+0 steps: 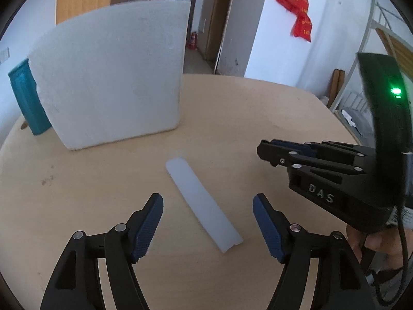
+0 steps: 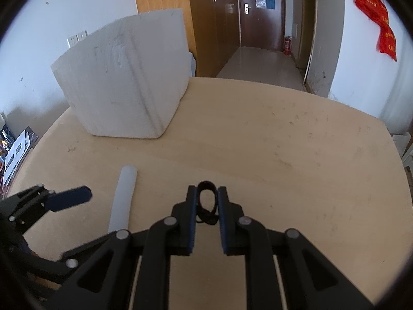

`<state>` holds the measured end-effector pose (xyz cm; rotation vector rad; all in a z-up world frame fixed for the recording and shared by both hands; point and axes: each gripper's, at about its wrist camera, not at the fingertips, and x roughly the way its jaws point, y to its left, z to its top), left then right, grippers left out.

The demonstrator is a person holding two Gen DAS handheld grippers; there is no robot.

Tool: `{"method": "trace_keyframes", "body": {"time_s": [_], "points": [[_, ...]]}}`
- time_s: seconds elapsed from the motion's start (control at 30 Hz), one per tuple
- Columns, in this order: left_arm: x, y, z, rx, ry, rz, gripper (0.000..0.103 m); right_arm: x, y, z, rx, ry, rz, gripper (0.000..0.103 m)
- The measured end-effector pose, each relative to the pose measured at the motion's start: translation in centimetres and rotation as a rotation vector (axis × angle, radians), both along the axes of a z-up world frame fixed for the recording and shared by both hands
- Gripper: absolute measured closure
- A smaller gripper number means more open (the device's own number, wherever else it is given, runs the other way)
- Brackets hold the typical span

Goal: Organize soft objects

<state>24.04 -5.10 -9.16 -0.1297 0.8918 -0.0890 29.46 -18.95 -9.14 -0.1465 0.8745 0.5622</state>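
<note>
Foam strip [image 1: 204,204], pale and soft-looking, lies loose on the tan table [image 1: 90,193] between the spread fingers of my left gripper [image 1: 207,228], which touch nothing, while my right gripper [image 2: 205,197] is pinched shut on a small black elastic loop [image 2: 206,193]. I judge I am mid-sort, with the loop next to go into the white foam box [image 1: 111,77] at the table's far left. Beyond it are a teal container [image 1: 25,98], wooden doors and red cloth [image 1: 296,10] hanging on the white wall.

white foam box [image 1: 111,77], translucent-white strip [image 1: 204,206], blk band [image 2: 206,196], tan table [image 2: 284,142]
</note>
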Motion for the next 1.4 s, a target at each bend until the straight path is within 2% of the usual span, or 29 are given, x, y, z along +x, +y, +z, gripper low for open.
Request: {"method": "trace_keyframes", "body": {"time_s": [0.2,0.27,0.43,0.57,0.63,0.83,1.0,1.4], "points": [[1.0,0.2,-1.4,0.004,0.052,0.025,0.03,-0.3,-0.9,0.6,0.026,-0.002,-0.013,0.084],[1.0,0.2,-1.4,0.001,0.055,0.026,0.036,-0.4,-1.1,0.5,0.027,-0.002,-0.013,0.084],[0.8,0.5,-1.6,0.017,0.051,0.031,0.069,-0.5,-1.4,0.6,0.035,-0.006,-0.011,0.084],[-0.1,1.4,-1.6,-0.002,0.039,0.022,0.084,-0.6,-1.6,0.6,0.04,-0.004,-0.013,0.084],[-0.5,1.5,-1.4,0.01,0.022,0.012,0.095,-0.6,-1.7,0.6,0.04,-0.006,-0.011,0.084],[-2.1,2.5,-0.5,-0.003,-0.02,-0.032,0.098,-0.7,-1.6,0.9,0.044,-0.008,-0.005,0.084],[-4.0,2.5,1.0,0.026,-0.091,-0.073,0.098,-0.8,-1.7,0.8,0.047,-0.008,-0.002,0.084],[-4.4,4.5,2.3,-0.001,-0.122,-0.015,0.098,-2.2,-0.5,1.2,0.053,-0.009,0.049,0.084]]}}
